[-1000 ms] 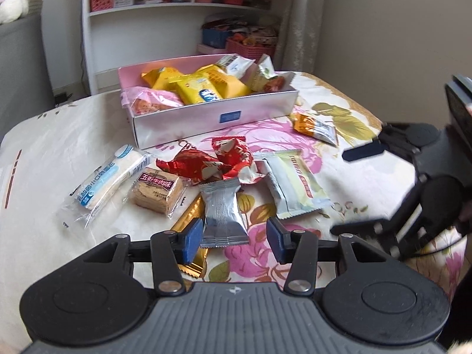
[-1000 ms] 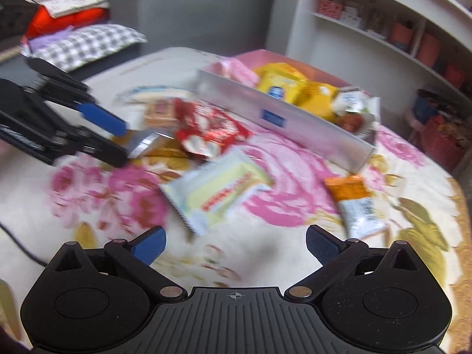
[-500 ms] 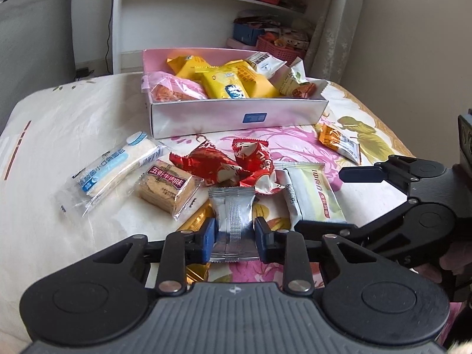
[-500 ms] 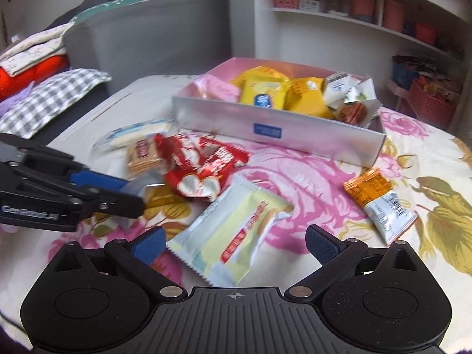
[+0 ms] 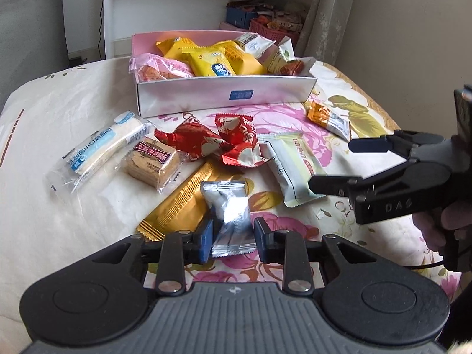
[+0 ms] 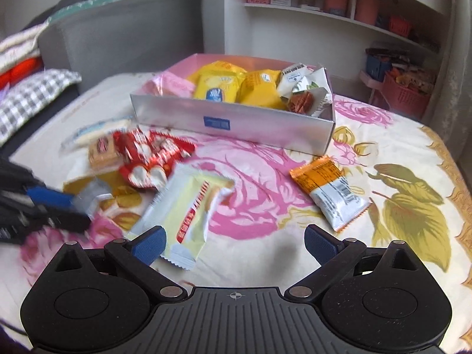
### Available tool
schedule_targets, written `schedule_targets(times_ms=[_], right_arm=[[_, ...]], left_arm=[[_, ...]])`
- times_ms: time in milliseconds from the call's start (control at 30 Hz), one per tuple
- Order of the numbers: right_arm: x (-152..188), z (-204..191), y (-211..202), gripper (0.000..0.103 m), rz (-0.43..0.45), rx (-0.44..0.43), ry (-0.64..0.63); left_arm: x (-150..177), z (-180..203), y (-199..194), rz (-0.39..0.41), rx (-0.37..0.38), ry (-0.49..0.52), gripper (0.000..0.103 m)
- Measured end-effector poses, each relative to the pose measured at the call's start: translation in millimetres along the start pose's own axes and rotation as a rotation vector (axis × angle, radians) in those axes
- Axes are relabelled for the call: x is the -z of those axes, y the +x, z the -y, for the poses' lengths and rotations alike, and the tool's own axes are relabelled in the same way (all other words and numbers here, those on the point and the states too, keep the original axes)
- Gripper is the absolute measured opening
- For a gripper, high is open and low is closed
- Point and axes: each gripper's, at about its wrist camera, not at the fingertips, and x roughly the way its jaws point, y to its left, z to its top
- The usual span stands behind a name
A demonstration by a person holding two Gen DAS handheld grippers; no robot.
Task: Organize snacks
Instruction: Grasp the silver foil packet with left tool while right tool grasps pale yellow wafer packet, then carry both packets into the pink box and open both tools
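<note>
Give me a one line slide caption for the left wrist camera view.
Left tongs pinch a silver snack packet on the floral tablecloth, with the open right tongs nearby and the pink box beyond.

L claw [image 5: 231,243] closed on silver packet [image 5: 230,215], prob. lifted; R claw [image 6: 233,242] neared pale wafer pack [image 6: 188,209].

A floral-printed tablecloth [image 5: 53,112] covers the table. On it sit a pink snack box [image 5: 224,96], a clear-wrapped wafer pack [image 5: 97,150], a biscuit pack [image 5: 152,160], red wrappers [image 5: 218,144], a gold bar [image 5: 183,200], a pale green packet [image 5: 295,165] and an orange-and-white packet [image 5: 329,119].
</note>
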Motion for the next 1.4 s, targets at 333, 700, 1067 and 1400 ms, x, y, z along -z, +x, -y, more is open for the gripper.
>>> schedule_targets(times_ms=[333,700,1067,1400], right_arm=[[-10,-22,20,0.091,-0.025,-0.042,0.018],[-8,-40,18,0.048,-0.015,0.050,-0.081],[-19,-3,12,0.046,-0.073,-0.003,0.114],[-36,10,4,0.046,-0.031,-0.027,0.182]], left_arm=[[0,2,4,0.025,-0.017,-0.031,0.027],[-3,3,4,0.029,-0.029,-0.059,0.015],[-13,-6,-12,0.027,0.023,-0.133,0.015],[-22,-11,-25,0.077,0.053,-0.172,0.014]])
